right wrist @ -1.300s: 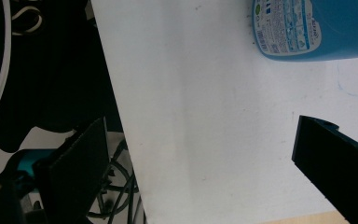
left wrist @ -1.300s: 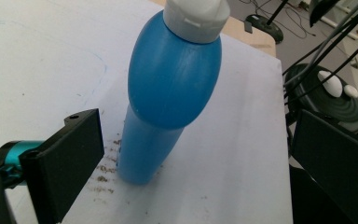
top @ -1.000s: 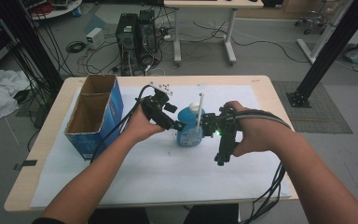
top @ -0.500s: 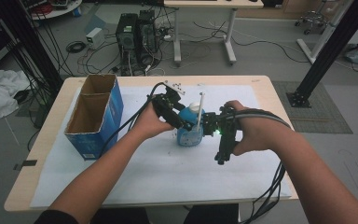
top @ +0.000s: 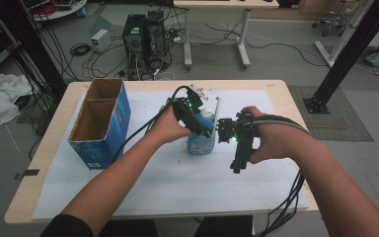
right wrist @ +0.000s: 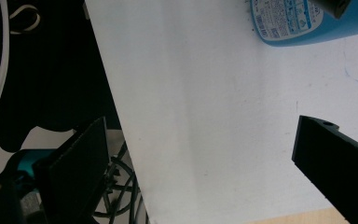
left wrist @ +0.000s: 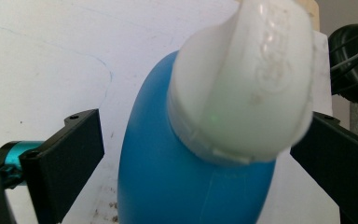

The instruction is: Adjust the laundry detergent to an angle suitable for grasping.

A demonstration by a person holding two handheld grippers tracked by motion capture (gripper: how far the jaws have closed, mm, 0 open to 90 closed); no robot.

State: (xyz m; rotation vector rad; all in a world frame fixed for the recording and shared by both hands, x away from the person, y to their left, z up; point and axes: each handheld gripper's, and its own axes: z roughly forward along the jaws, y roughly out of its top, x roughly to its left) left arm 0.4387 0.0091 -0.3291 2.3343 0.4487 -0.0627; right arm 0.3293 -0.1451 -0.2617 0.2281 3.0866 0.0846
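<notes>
A blue bottle (top: 199, 143) with a white cap (top: 207, 114) stands on the white sheet near the table's middle. My left gripper (top: 201, 127) comes down over it from the left. In the left gripper view the bottle (left wrist: 182, 186) and its cap (left wrist: 242, 88) sit between the two spread black jaws, so the left gripper (left wrist: 200, 161) is open around it. My right gripper (top: 237, 165) is just right of the bottle and points toward the near edge. In its own view the right gripper (right wrist: 205, 163) is open over bare paper, with the bottle's labelled base (right wrist: 298, 21) at the top right.
An open-topped blue cardboard box (top: 101, 123) stands at the table's left. A thin white rod (top: 218, 109) rises beside the cap. The white sheet (top: 177, 192) covers most of the wooden table (top: 286, 98). Cables trail from both grippers off the near edge.
My left gripper has moved right, from beside the bottle to over it, with its jaws now astride the cap. The right gripper has barely shifted.
</notes>
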